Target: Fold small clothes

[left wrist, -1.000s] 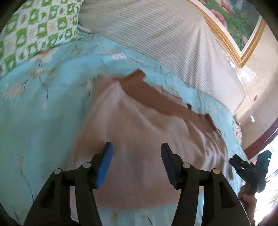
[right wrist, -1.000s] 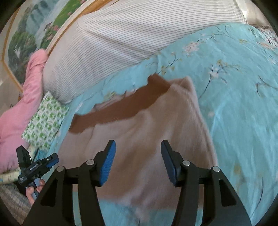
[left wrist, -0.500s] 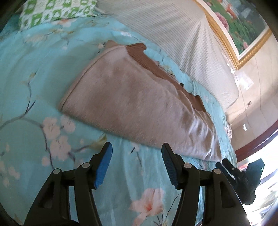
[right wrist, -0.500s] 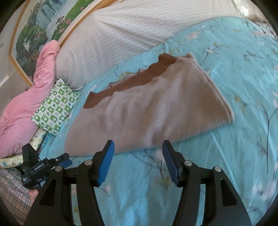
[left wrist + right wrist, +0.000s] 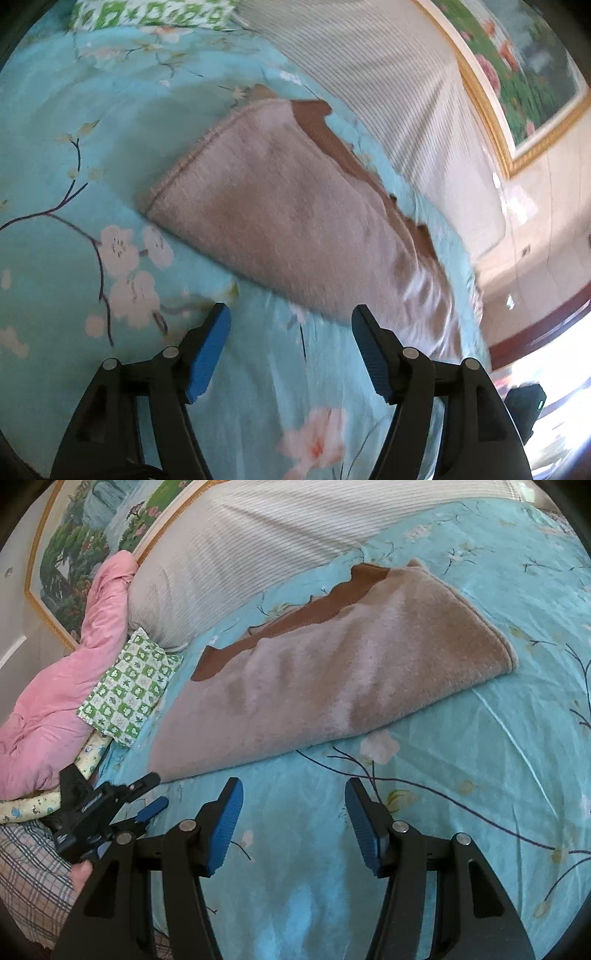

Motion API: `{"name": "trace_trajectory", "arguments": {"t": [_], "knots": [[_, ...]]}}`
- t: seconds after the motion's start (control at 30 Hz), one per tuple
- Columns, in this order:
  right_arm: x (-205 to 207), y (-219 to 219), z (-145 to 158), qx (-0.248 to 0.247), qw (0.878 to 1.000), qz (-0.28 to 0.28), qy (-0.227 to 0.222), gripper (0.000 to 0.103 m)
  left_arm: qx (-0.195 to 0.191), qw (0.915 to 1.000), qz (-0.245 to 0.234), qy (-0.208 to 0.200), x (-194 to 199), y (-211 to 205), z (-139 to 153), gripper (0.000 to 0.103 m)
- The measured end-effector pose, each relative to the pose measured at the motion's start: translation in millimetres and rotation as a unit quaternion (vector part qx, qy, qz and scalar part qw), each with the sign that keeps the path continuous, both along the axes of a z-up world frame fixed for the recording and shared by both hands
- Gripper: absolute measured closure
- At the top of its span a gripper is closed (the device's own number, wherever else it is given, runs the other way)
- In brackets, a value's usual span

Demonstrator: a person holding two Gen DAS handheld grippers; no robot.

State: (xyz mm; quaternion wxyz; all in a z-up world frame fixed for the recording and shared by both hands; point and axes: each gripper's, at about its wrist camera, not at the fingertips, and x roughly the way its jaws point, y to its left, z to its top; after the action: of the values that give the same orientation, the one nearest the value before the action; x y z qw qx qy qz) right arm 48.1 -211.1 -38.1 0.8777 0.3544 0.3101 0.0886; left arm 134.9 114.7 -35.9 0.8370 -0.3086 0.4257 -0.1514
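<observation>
my left claw (image 5: 290,349), just widened, and right claw (image 5: 293,821) gape empty; the folded garment (image 5: 332,664) lies crosswise just beyond both.

Daylit, bright. Left wrist view: motion blur on cloth (image 5: 295,218) and sheet (image 5: 55,110), blown-out glare at the lower right edge. Right wrist view is sharper, soft shadows. Both have heavy fisheye bending and dark vignette corners.
</observation>
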Motion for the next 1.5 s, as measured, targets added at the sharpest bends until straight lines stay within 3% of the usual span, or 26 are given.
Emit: {"name": "trace_trajectory", "arguments": {"t": [0.17,0.47,0.5,0.53,0.57,0.6,0.67,0.83,1.0,1.1,1.17,1.33,1.5], "knots": [[0.1,-2.0,3.6,0.001,1.0,-0.001,-0.005,0.044,-0.025,0.9987,0.045,-0.008,26.0,13.2,-4.2,0.034],[9.4,-7.7,5.3,0.007,1.0,0.0,-0.005,0.044,-0.011,0.9958,0.089,-0.02,72.7,13.1,1.0,0.039],[12.0,-10.6,7.3,0.006,1.0,0.0,-0.007,0.044,-0.008,0.996,0.087,-0.02,77.1,10.8,2.5,0.046],[15.3,-15.0,10.2,0.004,1.0,0.0,-0.011,0.044,-0.009,0.9963,0.083,-0.021,80.7,9.9,3.2,0.06],[18.5,-19.2,12.4,0.0,1.0,-0.001,-0.013,0.044,-0.013,0.9967,0.076,-0.023,84.9,7.5,4.0,0.081],[22.0,-23.8,15.6,-0.007,1.0,-0.003,-0.015,0.044,-0.013,0.997,0.071,-0.027,84.7,7.4,5.0,0.092],[30.9,-35.8,21.8,-0.017,1.0,-0.003,-0.023,0.044,0.008,0.9972,0.057,-0.048,83.8,-3.9,17.5,0.097],[54.2,-76.7,29.6,-0.021,0.999,-0.022,-0.025,0.044,0.056,0.9923,0.005,-0.111,72.4,-49.1,58.5,0.096],[78.9,-113.4,34.0,0.004,1.0,-0.022,-0.019,0.044,0.078,0.98,-0.084,-0.163,60.0,-120.5,90.1,0.096],[96.1,-122.5,39.8,0.022,0.999,0.005,-0.025,0.044,0.104,0.9701,-0.141,-0.168,53.5,-170.8,83.2,0.096],[109.8,-127.2,36.4,0.08,0.995,0.041,-0.034,0.044,0.121,0.9653,-0.168,-0.16,52.6,-199.1,68.5,0.096],[145.5,-114.1,23.2,0.115,0.989,0.093,-0.001,0.042,0.123,0.9654,-0.191,-0.127,53.8,-224.3,38.9,0.096],[191.1,-83.6,8.8,0.146,0.977,0.156,0.027,0.038,0.109,0.967,-0.191,-0.129,56.5,-218.8,39.9,0.096]]}}
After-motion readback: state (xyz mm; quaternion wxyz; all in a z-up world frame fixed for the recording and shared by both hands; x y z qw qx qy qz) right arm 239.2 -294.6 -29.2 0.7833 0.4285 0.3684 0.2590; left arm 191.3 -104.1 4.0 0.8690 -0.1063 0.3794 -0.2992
